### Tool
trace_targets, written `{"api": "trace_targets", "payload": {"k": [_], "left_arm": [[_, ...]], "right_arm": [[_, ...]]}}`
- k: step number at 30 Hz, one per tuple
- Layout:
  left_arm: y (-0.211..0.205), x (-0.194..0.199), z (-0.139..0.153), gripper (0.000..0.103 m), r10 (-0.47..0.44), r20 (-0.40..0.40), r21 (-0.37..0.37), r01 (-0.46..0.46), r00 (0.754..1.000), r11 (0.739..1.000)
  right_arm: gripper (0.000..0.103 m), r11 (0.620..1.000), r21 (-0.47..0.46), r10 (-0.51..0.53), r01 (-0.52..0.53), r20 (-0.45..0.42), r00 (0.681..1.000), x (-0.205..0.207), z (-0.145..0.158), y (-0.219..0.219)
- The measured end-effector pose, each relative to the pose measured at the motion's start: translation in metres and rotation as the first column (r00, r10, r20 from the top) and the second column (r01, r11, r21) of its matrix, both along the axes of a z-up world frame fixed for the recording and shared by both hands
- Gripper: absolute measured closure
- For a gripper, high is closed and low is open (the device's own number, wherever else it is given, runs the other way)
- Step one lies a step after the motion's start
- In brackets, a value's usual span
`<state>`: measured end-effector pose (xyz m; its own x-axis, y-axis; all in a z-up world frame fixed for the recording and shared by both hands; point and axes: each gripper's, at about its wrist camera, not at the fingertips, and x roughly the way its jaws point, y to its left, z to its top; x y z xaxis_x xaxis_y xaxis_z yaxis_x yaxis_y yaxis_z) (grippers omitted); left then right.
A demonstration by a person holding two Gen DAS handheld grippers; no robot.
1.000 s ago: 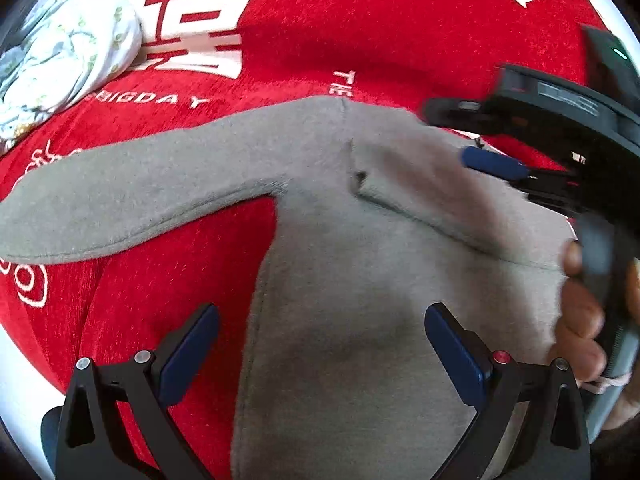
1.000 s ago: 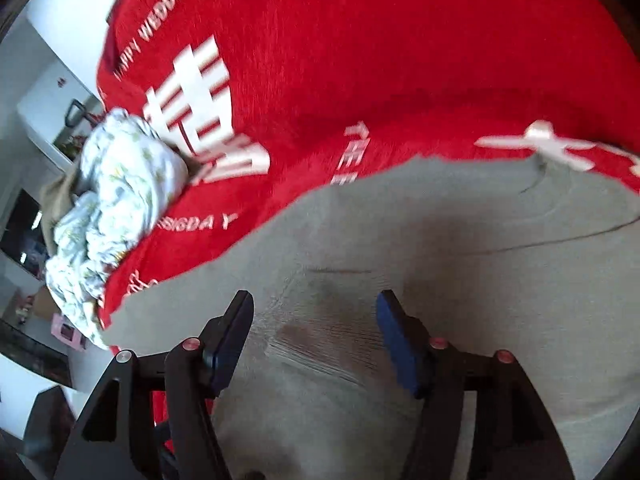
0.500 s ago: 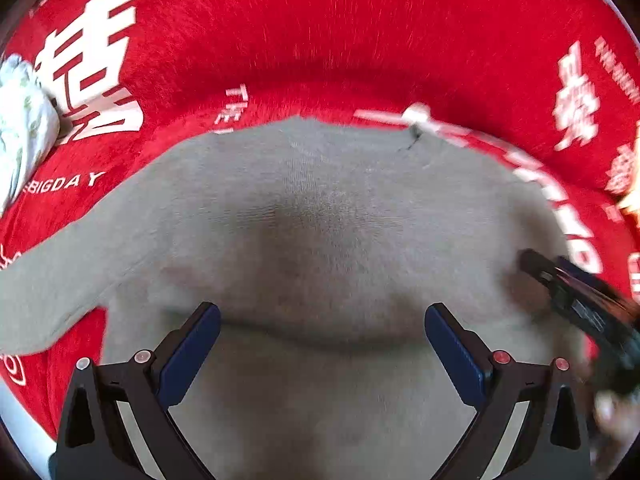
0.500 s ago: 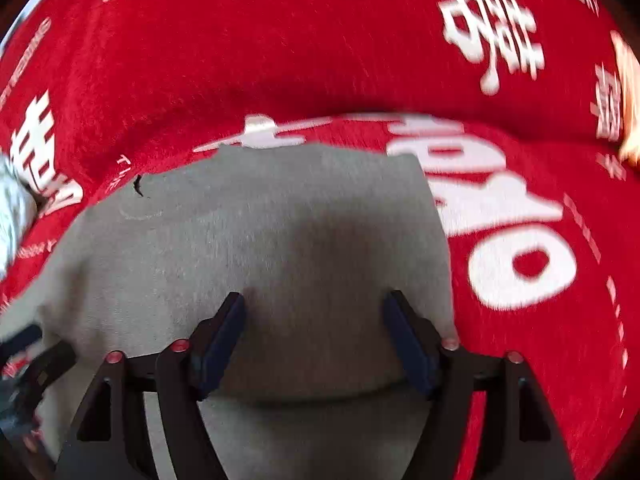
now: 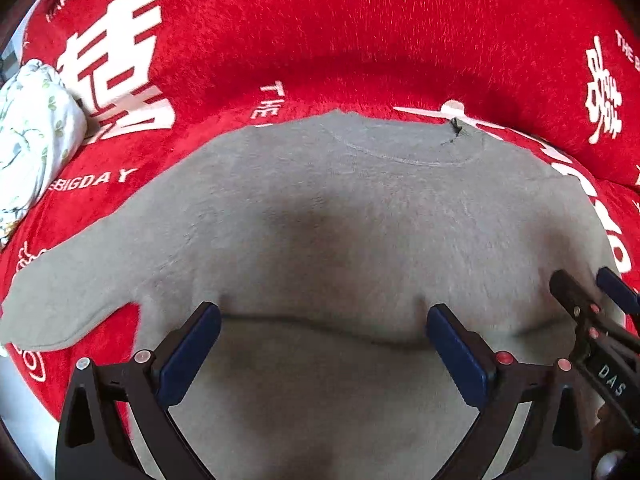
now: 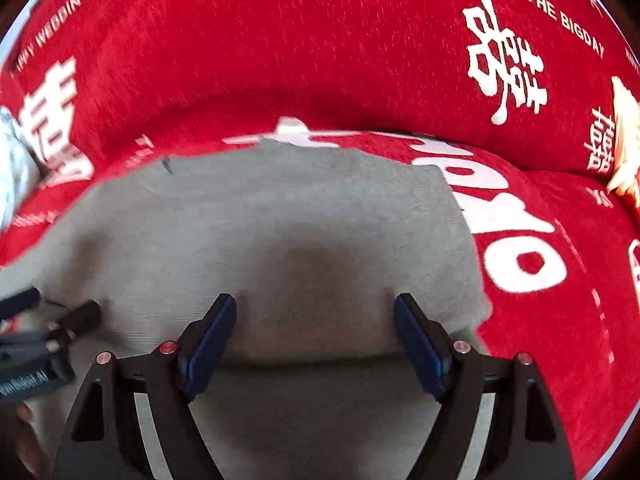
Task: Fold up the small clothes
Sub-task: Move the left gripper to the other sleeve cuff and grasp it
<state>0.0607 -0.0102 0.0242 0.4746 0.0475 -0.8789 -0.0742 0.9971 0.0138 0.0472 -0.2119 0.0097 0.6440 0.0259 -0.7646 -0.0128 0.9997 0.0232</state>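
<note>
Grey sweater (image 5: pixel 360 220) is straddled by left gripper (image 5: pixel 324 326) & right gripper (image 6: pixel 315 320), both wide open, nothing held. Fold could be skewed if grabbed unevenly.

Bright, fisheye-warped, blurry edges.

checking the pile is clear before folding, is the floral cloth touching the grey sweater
Apart. The left wrist view shows red blanket between floral cloth and grey sweater.
</note>
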Motion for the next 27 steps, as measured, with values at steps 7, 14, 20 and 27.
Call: {"api": "trace_targets", "payload": {"k": [7,14,20,27], "left_arm": [[0.071,-0.035,0.004,0.0,0.145,0.003,-0.079,-0.145,0.989,0.986],[0.236,-0.085,-0.004,0.0,0.606,0.026,-0.055,-0.604,0.795,0.795],[0.358,-0.138,-0.031,0.0,0.848,-0.035,-0.109,-0.845,0.529,0.523],[0.419,-0.13,-0.045,0.0,0.846,-0.085,-0.268,-0.83,0.526,0.489]], "right_arm": [[0.02,0.998,-0.06,0.016,-0.016,0.006,1.0,-0.011,-0.012,0.022],[0.018,0.998,-0.068,0.01,-0.007,0.039,0.999,-0.018,-0.016,0.023],[0.017,0.998,-0.068,0.008,-0.005,0.05,0.999,-0.018,-0.017,0.023],[0.017,0.997,-0.076,0.007,-0.003,0.054,0.999,-0.018,-0.017,0.024]]}}
